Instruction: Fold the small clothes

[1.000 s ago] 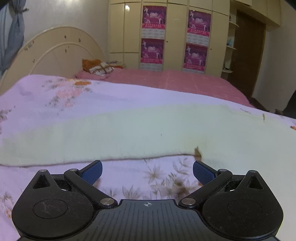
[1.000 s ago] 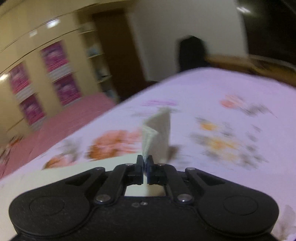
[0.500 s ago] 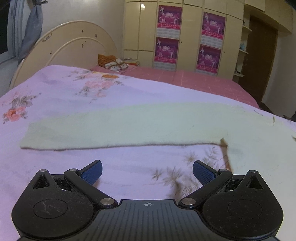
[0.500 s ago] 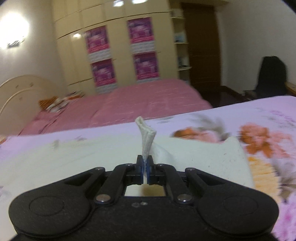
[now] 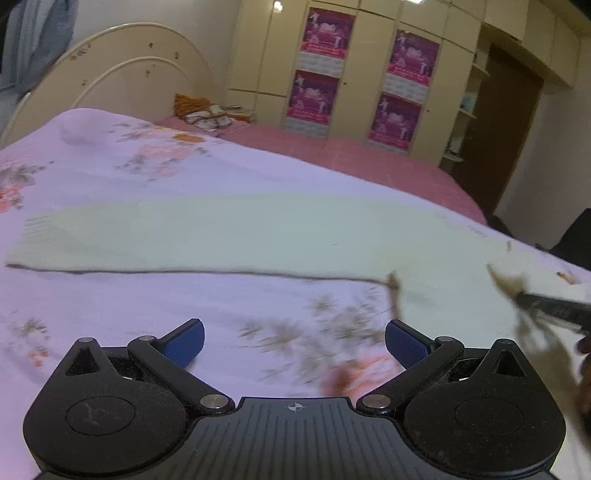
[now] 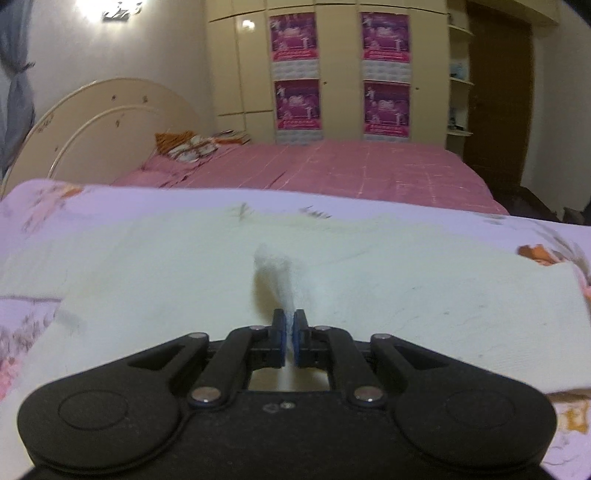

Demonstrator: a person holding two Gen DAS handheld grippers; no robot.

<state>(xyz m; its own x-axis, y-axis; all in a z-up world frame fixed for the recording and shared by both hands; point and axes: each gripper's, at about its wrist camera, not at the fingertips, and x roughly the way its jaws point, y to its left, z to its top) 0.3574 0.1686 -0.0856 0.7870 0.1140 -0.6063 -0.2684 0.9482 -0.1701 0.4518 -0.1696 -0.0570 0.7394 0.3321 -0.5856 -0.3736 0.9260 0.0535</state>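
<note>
- The garment (image 5: pixel 236 229) is pale cream, plain, with a ribbed band at its left end.
- The bedsheet (image 5: pixel 155 177) is lilac, printed with pink and orange flowers and grey-brown sprigs.
- The second bed's cover (image 6: pixel 332 166) is pink with thin pale grid lines.
- The headboard (image 6: pixel 103 122) is cream with small dark motifs.
- The wardrobe (image 6: pixel 340 66) is beige; its posters (image 6: pixel 293 35) are magenta over white.
- The door (image 6: pixel 496 92) is dark brown.
- The left gripper (image 5: pixel 293 341) is black with blue pads (image 5: pixel 184 341).
</note>
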